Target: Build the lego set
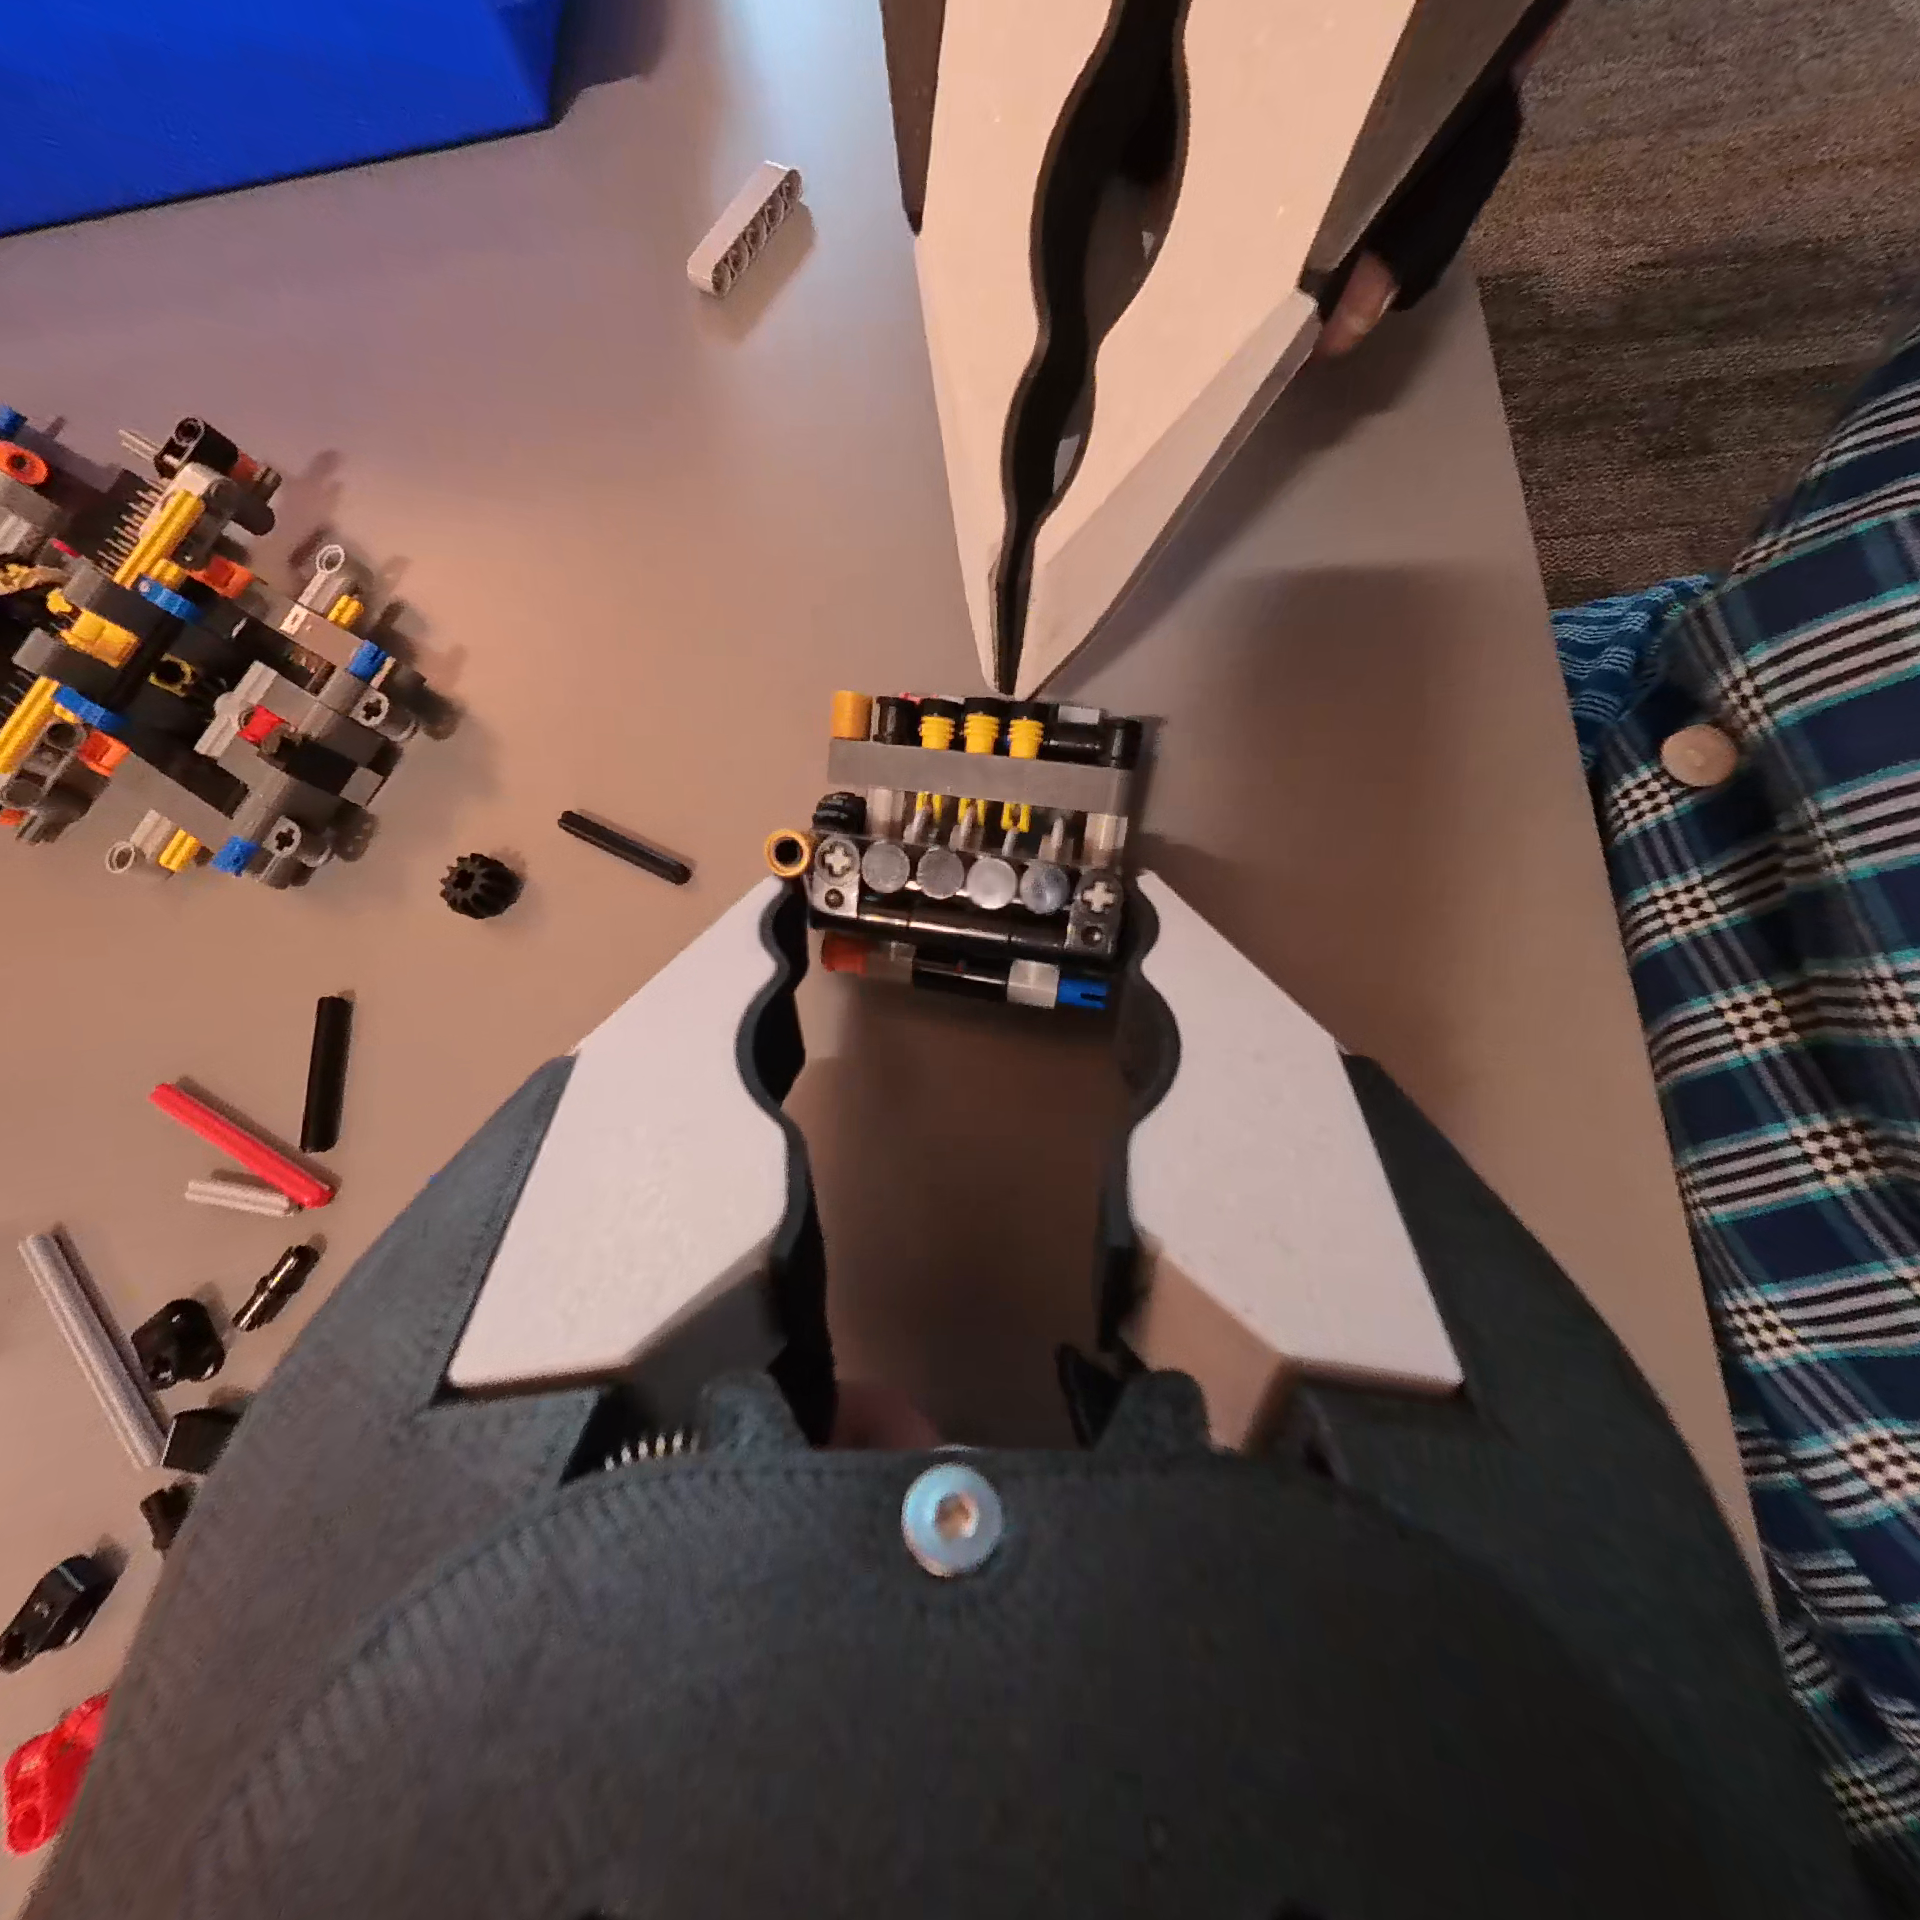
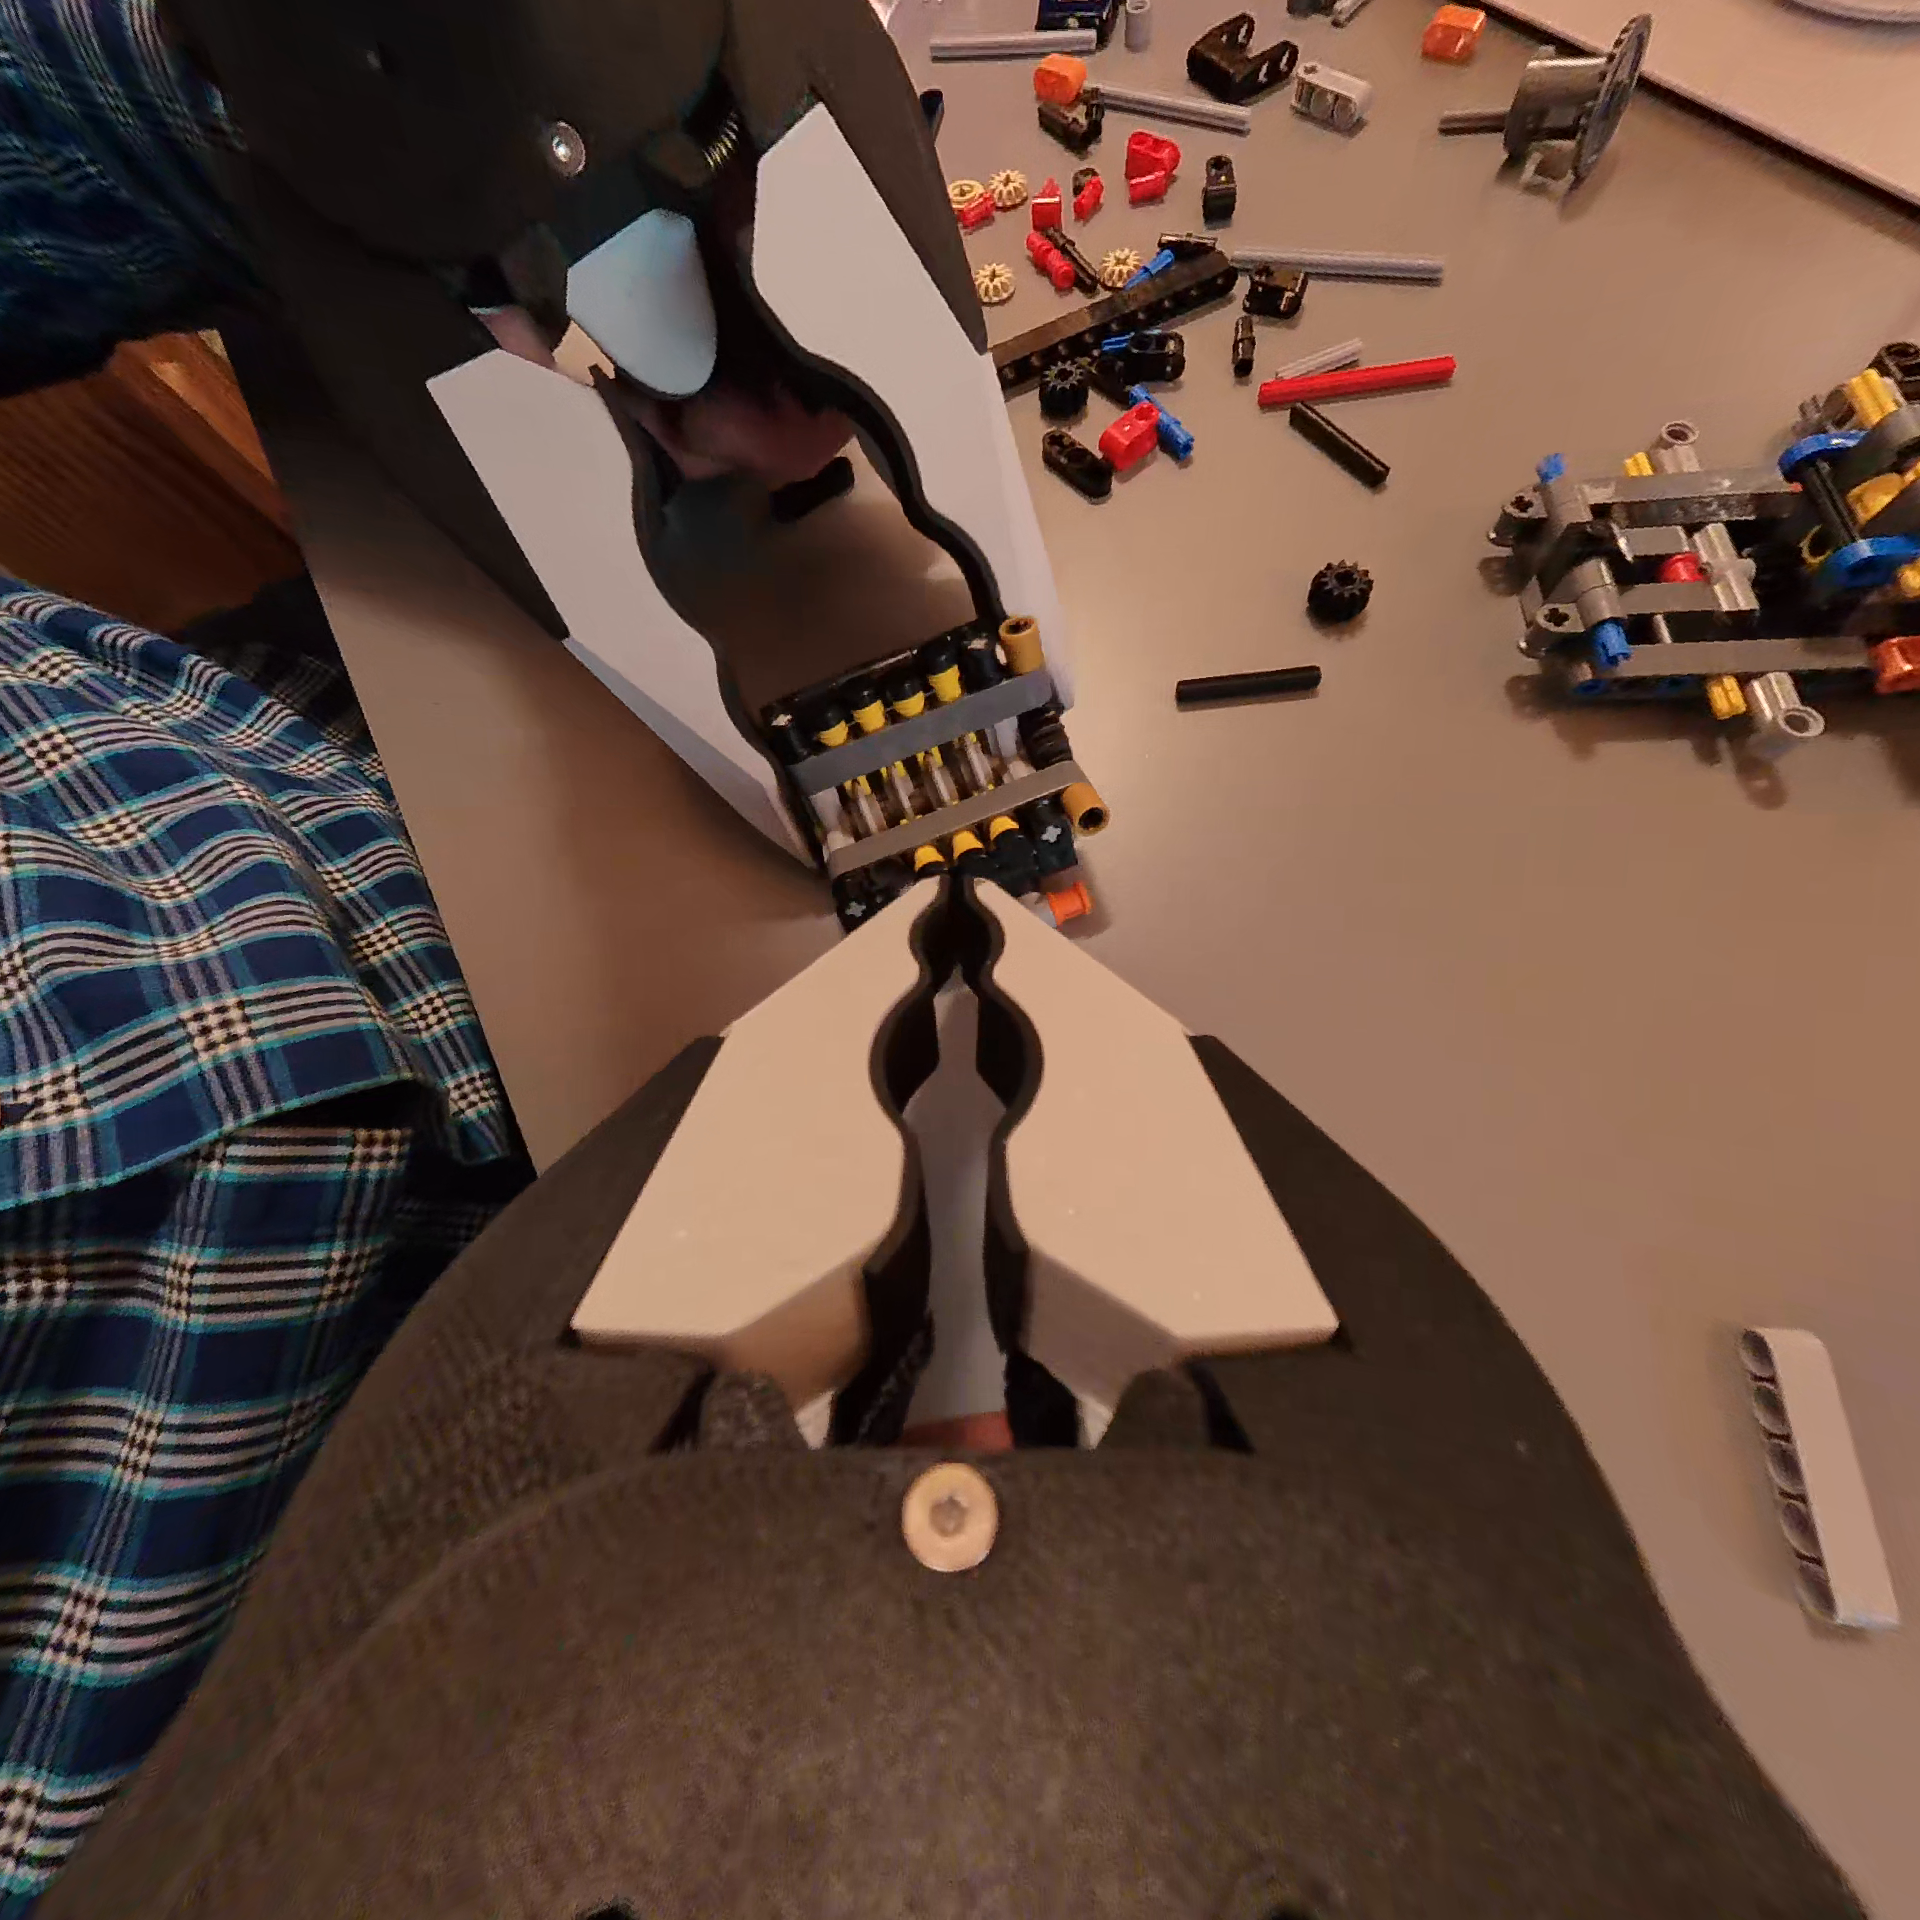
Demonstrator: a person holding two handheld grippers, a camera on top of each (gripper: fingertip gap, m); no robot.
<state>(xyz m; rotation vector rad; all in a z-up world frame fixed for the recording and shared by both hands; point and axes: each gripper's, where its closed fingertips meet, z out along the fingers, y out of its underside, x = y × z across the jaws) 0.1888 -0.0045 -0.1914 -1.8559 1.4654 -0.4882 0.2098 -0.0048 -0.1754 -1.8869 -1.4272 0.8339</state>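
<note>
A small engine-like lego block (image 1: 966, 862), black and grey with yellow pins, sits on the grey table (image 1: 582, 468). My left gripper (image 1: 961, 894) is closed on its two sides, one finger at each end. It also shows in the right wrist view (image 2: 920, 758), holding the block (image 2: 935, 769). My right gripper (image 2: 958, 891) is shut, its tips touching the block's edge at the yellow pins. I cannot tell whether it pinches anything. It comes in from the far side in the left wrist view (image 1: 1010, 675).
A bigger chassis assembly (image 1: 177, 665) (image 2: 1714, 582) lies apart. A black gear (image 2: 1338, 592), a black axle (image 2: 1247, 686), a red axle (image 2: 1356, 379), a grey beam (image 2: 1813, 1475) and several loose parts (image 2: 1122, 260) lie around. A blue box (image 1: 260, 94) stands behind. A person's plaid shirt (image 1: 1766, 935) is at the table edge. My left and right fingertips are right by each other. My left gripper's tips are some 4 cm from the black axle (image 2: 1247, 686). It turns up in the left wrist view (image 1: 617, 841) as well.
</note>
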